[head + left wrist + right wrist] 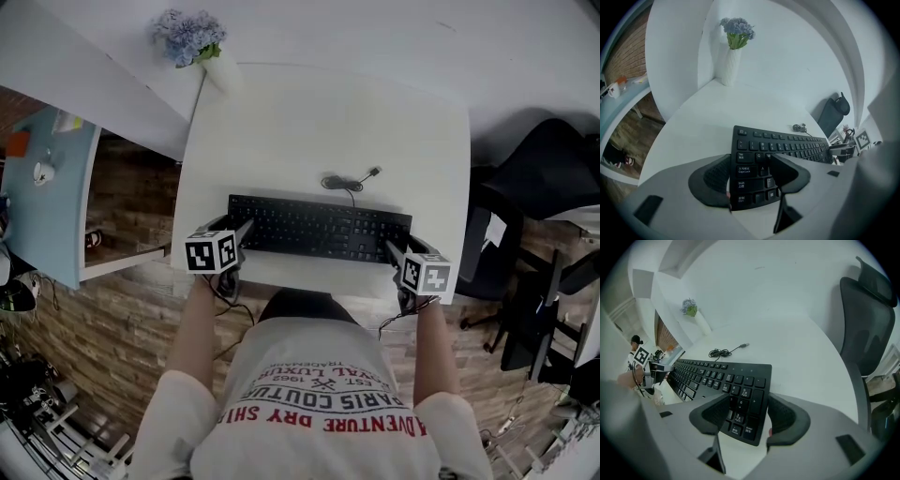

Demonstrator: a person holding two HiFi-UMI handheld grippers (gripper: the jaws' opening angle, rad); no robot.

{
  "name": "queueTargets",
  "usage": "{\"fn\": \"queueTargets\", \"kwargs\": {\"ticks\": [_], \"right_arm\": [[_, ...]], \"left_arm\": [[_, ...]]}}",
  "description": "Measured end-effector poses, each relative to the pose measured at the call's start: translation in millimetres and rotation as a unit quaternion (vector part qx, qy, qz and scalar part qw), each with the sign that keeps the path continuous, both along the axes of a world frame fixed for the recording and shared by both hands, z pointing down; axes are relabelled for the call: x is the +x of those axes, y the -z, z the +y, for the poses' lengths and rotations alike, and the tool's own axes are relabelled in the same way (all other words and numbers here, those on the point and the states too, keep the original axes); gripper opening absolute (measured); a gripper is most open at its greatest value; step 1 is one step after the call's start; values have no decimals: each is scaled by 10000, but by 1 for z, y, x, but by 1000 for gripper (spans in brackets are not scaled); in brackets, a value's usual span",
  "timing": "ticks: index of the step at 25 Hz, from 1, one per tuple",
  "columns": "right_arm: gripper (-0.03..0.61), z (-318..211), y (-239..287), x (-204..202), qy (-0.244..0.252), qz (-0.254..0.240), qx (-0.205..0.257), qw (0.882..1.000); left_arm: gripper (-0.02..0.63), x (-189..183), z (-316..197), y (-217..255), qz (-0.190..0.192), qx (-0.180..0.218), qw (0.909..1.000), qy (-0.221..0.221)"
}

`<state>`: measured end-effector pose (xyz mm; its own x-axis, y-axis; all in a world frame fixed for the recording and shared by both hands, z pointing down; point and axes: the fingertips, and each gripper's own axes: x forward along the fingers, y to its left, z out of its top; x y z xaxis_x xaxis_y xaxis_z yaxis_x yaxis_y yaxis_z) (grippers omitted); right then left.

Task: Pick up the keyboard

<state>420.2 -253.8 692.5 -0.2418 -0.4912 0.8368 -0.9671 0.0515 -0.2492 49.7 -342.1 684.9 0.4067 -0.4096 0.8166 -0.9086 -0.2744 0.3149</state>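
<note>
While the black keyboard (pixel 319 228) lies flat near the front edge of the white counter (pixel 328 122), long side toward the person, a gripper stands at each of its ends. In the left gripper view the left gripper (pixel 751 159) has its jaws wide apart around the keyboard's (pixel 787 145) left end. One dark pad sits at the outer edge beside the Caps Lock and Shift keys, and the other hangs over the letter keys further in. Whether either pad presses on it I cannot tell. In the right gripper view the right gripper (pixel 747 401) also stands wide, astride the number-pad end of the keyboard (pixel 717 373). Its outer pad is just clear of the edge, with a strip of white counter showing between them, and its inner pad is over the keys.

From the head view the left gripper (pixel 239 228) and right gripper (pixel 403 248) both angle down toward the counter, each with its marker cube nearest the person. The keyboard's cable (pixel 342 181) lies in a small coil just behind it, its plug end loose on the counter. At the far left corner stands a white vase (pixel 222 70) of pale blue flowers (pixel 192 42). A black office chair (pixel 867 319) is beside the counter on the right.
</note>
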Motion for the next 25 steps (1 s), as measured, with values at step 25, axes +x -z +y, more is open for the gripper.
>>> {"fn": "queueTargets", "kwargs": {"ticks": [25], "right_arm": [[273, -55, 155, 36, -219, 609, 1553, 9858]], "left_arm": [[281, 40, -63, 145, 451, 1679, 9847, -150]]}}
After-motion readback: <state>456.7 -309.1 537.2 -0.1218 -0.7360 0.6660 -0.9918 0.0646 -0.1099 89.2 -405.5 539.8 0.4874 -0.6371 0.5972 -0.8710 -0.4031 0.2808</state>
